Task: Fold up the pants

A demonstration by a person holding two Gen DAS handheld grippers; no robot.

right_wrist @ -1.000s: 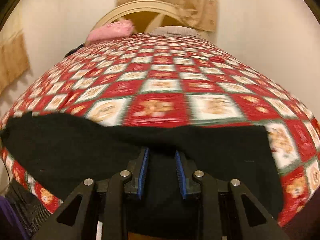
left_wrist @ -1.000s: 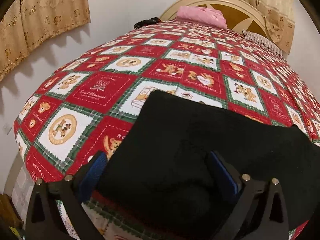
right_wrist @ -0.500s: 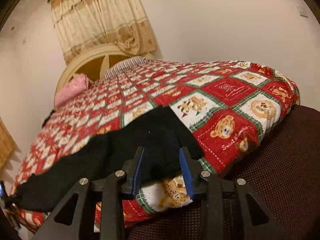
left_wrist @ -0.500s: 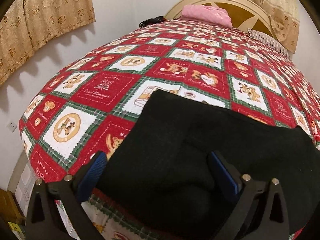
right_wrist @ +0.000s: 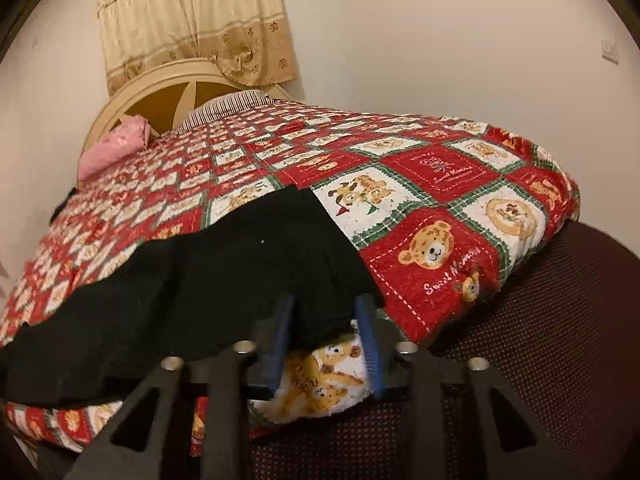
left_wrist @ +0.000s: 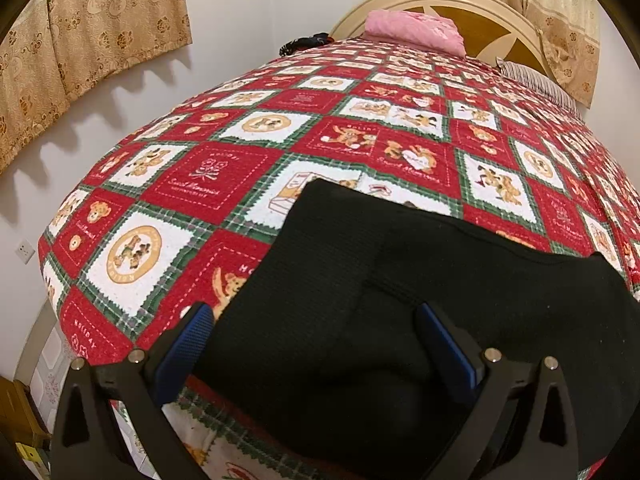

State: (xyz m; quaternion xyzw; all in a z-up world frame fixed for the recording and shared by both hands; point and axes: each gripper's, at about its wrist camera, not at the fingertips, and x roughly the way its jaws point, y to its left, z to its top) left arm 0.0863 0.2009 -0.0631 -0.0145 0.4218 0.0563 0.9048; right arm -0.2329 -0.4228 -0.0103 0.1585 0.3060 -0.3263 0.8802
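Black pants (left_wrist: 420,292) lie across the foot of a bed covered by a red, white and green teddy-bear quilt (left_wrist: 248,168). My left gripper (left_wrist: 316,332) is open wide, its blue-padded fingers (left_wrist: 188,336) on either side of a folded-over end of the pants. In the right wrist view the pants (right_wrist: 200,280) stretch away to the left. My right gripper (right_wrist: 326,312) is partly closed, with the hanging corner of the pants between its blue pads (right_wrist: 366,332). The grip itself is hidden by the cloth.
A pink pillow (left_wrist: 416,32) and a striped pillow (left_wrist: 536,80) lie by the cream headboard (left_wrist: 440,0). A small dark object (left_wrist: 306,42) sits at the far left bed corner. A dark maroon mesh chair (right_wrist: 540,360) stands against the bed's foot. Curtains hang on the walls.
My right gripper swung from facing the middle of the pants to their right end at the bed's corner, and now sits lower. The left gripper stayed open and barely moved.
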